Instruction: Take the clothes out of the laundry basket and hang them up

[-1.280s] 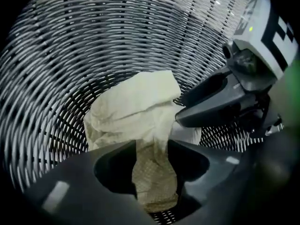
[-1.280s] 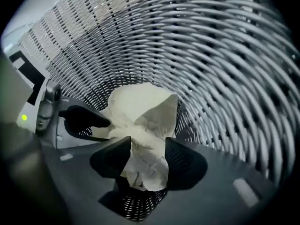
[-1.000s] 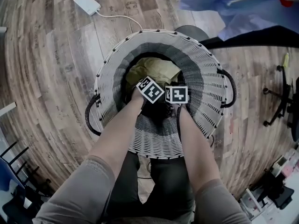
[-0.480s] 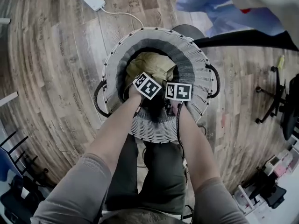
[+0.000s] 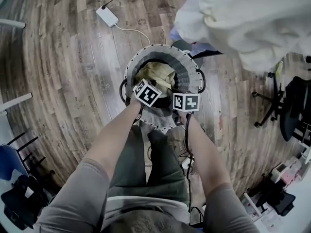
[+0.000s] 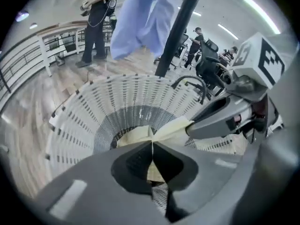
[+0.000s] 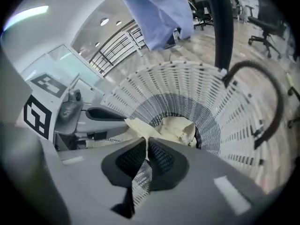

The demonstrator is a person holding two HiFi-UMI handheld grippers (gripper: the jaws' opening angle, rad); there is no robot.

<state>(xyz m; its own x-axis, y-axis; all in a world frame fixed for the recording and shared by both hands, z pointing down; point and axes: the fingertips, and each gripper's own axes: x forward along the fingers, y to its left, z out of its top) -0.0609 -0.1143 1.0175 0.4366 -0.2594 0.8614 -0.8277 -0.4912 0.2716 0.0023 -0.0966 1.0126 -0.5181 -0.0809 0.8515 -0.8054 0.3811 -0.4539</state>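
A white-and-grey woven laundry basket [image 5: 187, 72] stands on the wood floor with a pale yellow garment [image 5: 156, 74] in it. Both grippers hover side by side over its near rim. My left gripper [image 5: 147, 93] is shut on a fold of the yellow garment [image 6: 165, 128]; its jaws meet with cloth pinched between them [image 6: 152, 146]. My right gripper [image 5: 185, 102] is likewise shut on the yellow garment [image 7: 174, 125], with cloth nipped at the jaw line [image 7: 146, 145]. The cloth stretches from both jaws down into the basket [image 6: 89, 111] [image 7: 234, 107].
A white garment [image 5: 252, 18] and a light blue one [image 5: 194, 46] hang above the basket's far right, by a black pole [image 6: 180, 27]. A white power adapter [image 5: 108, 16] with its cable lies on the floor at the back. Office chairs [image 5: 291, 106] stand to the right.
The head view has pulled upward and away, so the basket looks smaller. Both grippers have risen from deep inside to above the near rim. A white hanging garment has come into view.
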